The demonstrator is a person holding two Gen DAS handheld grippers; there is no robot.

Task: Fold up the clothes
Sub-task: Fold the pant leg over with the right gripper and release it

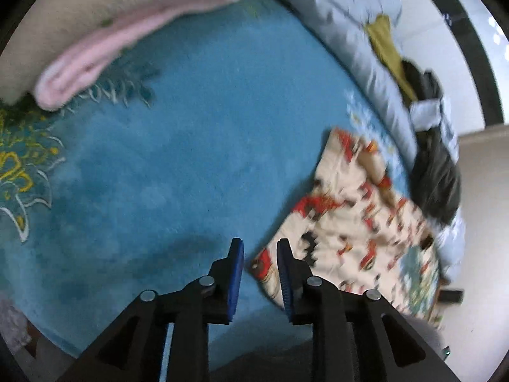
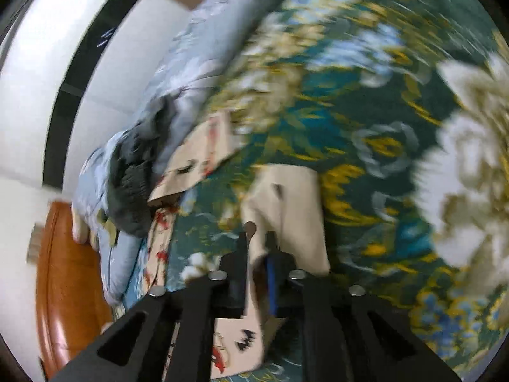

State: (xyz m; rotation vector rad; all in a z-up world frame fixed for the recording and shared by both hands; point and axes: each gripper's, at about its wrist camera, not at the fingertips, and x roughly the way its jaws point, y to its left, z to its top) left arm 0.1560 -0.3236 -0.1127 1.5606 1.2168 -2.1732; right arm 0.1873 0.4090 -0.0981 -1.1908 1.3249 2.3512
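Between right hand-held gripper [image 2: 258, 238] fingers: printed garment [image 2: 286, 210]

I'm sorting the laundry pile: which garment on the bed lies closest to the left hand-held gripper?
The cream garment with red and black print, spread flat beside the left hand-held gripper. The mustard garment and dark garment lie farther back.
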